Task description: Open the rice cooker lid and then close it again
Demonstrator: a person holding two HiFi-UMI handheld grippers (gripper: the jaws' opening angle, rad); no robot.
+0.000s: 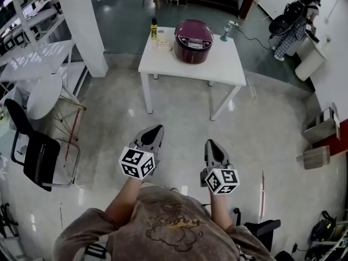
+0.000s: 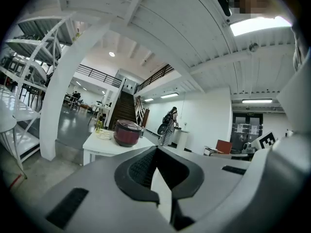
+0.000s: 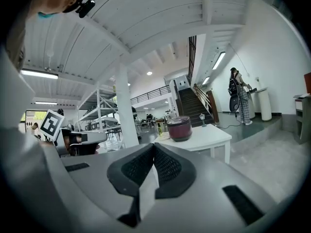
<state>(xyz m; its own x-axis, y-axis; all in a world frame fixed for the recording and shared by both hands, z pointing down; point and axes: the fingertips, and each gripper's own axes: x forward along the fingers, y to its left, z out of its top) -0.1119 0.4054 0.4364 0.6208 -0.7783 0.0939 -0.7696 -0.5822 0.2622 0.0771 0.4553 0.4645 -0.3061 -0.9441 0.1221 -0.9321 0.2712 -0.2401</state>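
A dark red rice cooker (image 1: 193, 41) stands with its lid down on a white table (image 1: 227, 67) well ahead of me. It also shows far off as the rice cooker (image 2: 127, 132) in the left gripper view and the rice cooker (image 3: 179, 128) in the right gripper view. My left gripper (image 1: 154, 130) and right gripper (image 1: 213, 144) are held side by side close to my body, far short of the table. Both point forward with their jaws meeting at the tips, and nothing is between them. In their own views the left gripper (image 2: 156, 149) and right gripper (image 3: 154, 146) are shut and empty.
On the table beside the cooker are a small yellow bottle (image 1: 154, 29), a stack of plates (image 1: 163, 43) and a small lamp (image 1: 225, 33). A white pillar (image 1: 81, 26) stands left of the table. A black chair (image 1: 32, 151) is at my left. A person (image 1: 296, 18) stands far right.
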